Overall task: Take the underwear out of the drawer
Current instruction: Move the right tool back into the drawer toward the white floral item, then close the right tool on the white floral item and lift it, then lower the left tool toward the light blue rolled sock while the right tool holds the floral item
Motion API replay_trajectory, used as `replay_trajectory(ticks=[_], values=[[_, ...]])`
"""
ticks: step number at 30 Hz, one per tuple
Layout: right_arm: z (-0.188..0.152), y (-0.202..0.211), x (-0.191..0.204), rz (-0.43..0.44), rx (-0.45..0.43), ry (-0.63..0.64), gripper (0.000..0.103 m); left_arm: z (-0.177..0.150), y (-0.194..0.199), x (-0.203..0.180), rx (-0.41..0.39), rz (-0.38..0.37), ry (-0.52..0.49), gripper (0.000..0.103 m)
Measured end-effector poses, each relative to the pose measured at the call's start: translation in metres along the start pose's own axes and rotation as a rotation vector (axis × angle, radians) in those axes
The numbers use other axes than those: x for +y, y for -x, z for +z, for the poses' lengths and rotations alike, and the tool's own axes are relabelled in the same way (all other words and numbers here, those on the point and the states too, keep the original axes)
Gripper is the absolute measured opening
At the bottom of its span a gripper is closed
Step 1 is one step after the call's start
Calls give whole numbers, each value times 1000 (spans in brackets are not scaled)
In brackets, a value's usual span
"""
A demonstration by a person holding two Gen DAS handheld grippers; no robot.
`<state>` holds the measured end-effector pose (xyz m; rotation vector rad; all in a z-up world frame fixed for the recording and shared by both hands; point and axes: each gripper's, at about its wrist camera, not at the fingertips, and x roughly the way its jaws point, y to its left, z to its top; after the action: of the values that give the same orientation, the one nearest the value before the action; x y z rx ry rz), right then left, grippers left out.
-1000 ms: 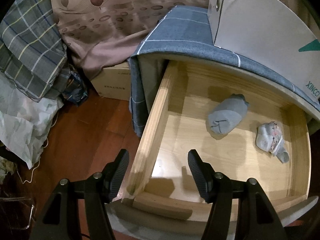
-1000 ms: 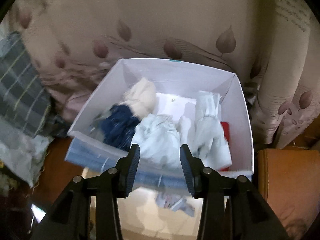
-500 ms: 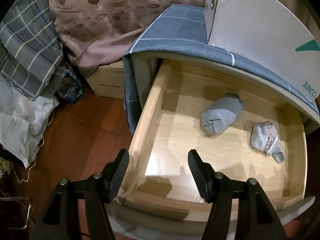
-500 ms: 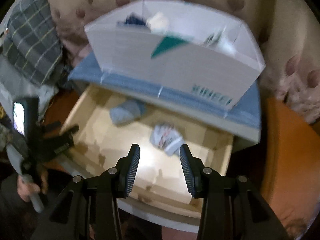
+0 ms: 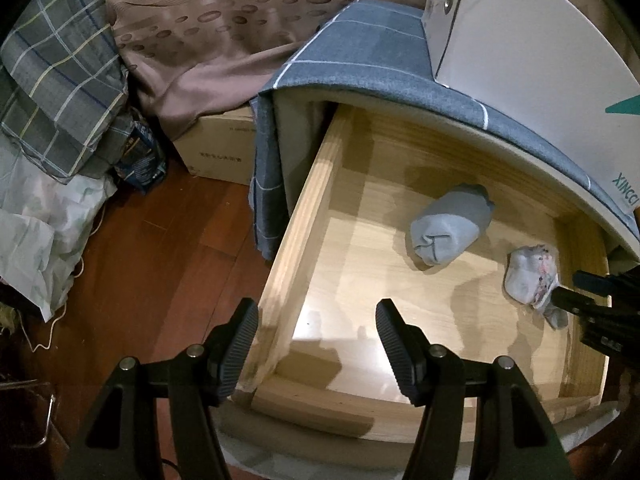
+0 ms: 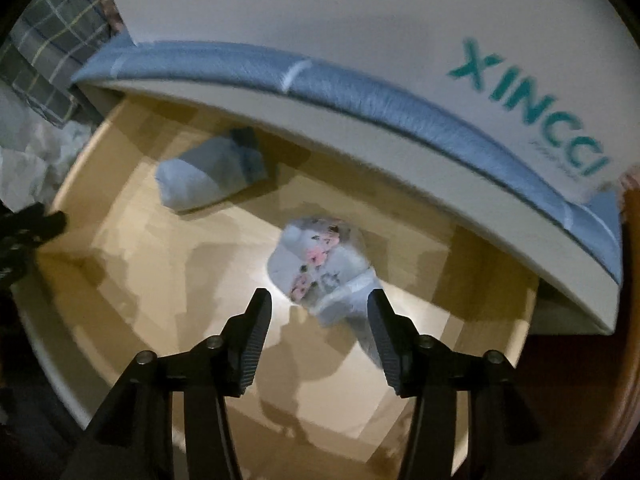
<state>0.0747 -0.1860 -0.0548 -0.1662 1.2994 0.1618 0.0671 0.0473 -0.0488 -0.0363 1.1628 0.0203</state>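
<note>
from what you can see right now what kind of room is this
Probably a bedroom: an open wooden drawer holding rolled underwear, leaf-print bedding draped beside it, and a plaid quilt heaped over the wood floor.

White box (image 5: 532, 40) on blue-grey cloth (image 5: 360, 36); cardboard carton (image 5: 216, 148) on floor.

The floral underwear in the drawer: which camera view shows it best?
The right wrist view: the floral underwear lies large, just ahead of the open right gripper, though slightly blurred. The left wrist view shows it sharper but small, near the right edge, partly behind that gripper.
</note>
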Motion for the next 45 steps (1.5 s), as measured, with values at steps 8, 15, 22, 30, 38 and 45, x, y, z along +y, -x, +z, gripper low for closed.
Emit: replay_trajectory(ticks=[8, 15, 22, 30, 38, 45], values=[[10, -32, 9, -28, 29, 98, 50, 0, -1, -2, 6, 6, -10, 63], [16, -52, 16, -49, 46, 176, 55, 0, -4, -2, 22, 8, -14, 63], [16, -66, 19, -40, 47, 207, 55, -1, -4, -3, 22, 10, -17, 63], [16, -69, 19, -9, 104, 186, 36, -1, -4, -4, 25, 12, -19, 63], [-3, -68, 15, -15, 245, 112, 34, 0, -4, -4, 31, -19, -59, 63], [-31, -68, 8, -18, 363, -1, 34, 5, -3, -23, 24, -56, -234, 63]])
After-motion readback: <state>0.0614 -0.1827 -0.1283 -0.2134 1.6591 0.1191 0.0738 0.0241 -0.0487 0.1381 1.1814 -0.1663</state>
